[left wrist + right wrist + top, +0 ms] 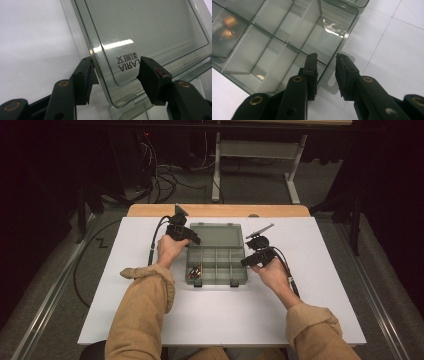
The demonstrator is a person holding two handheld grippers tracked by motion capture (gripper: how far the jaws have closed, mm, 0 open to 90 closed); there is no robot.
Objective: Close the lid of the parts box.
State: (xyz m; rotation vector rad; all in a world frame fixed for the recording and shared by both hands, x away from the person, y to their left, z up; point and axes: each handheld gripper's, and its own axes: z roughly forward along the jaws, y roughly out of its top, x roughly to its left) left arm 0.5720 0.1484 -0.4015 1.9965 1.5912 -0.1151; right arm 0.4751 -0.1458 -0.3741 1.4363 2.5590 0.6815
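A clear, smoky plastic compartment box [218,281] lies open in the middle of the white table, its lid [216,235] folded back flat. Small brownish items [195,272] sit in its front-left compartment. My left gripper [196,240] is at the lid's left corner. In the left gripper view the lid [150,32] runs between the jaws of that gripper [116,72], which stands open. My right gripper [246,262] is at the box's right side. It [326,63] straddles the box's right wall [342,42] with a gap showing, above a latch tab [332,85].
The box rests on a white board [310,285] laid over a wooden table [215,210]. Cables trail from both grippers across the board. Behind the table are a white desk frame [216,170] and loose cables on the floor.
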